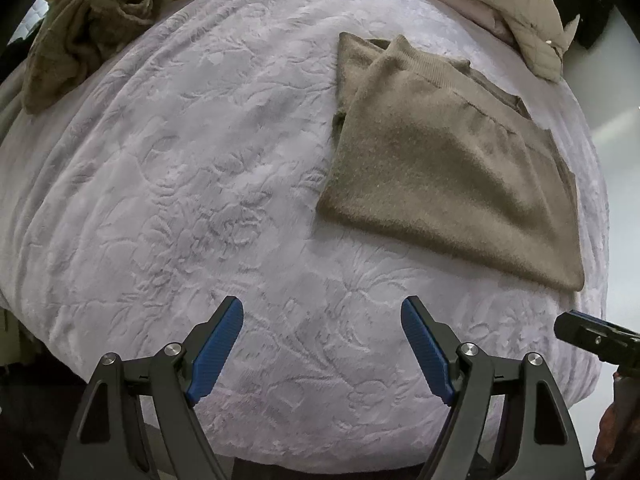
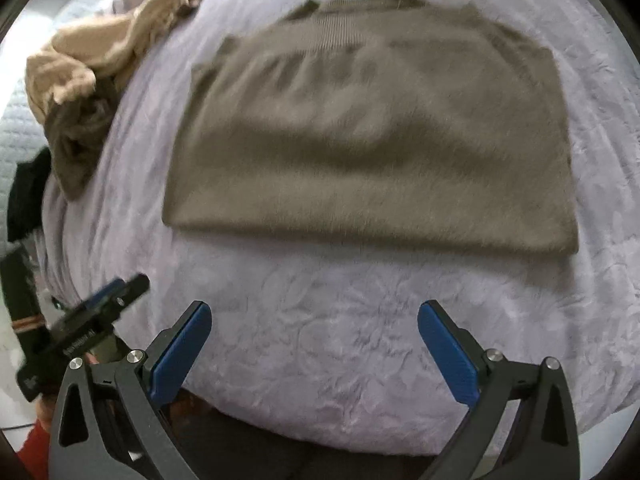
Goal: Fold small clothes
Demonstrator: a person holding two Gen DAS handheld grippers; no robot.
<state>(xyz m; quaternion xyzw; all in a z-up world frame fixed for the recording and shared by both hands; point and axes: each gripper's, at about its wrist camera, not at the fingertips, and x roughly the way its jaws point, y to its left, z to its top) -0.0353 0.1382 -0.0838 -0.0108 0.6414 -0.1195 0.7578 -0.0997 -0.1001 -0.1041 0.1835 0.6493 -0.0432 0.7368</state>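
A: What was seen from the left wrist view?

B: The left gripper was held wide apart above a pale lilac bedspread embossed with a floral pattern. Nothing was gripped between its blue pads. A folded taupe sweater was laid flat on the bedspread, beyond the gripper and to its right, well apart from the fingers. A ribbed hem was seen along its far edge. An olive garment was bunched at the far left, and a cream quilted jacket was heaped at the far right. The tip of the right gripper was seen at the right edge.

A: And from the right wrist view?

B: The picture was blurred. The right gripper was spread fully, and nothing was caught between its pads; only bare bedspread was framed by them. The folded sweater was spread directly ahead, its near edge clear of the fingertips. A tan garment was crumpled at the far left over a darker one. The left gripper was seen at the lower left; its opening could not be told from this view.
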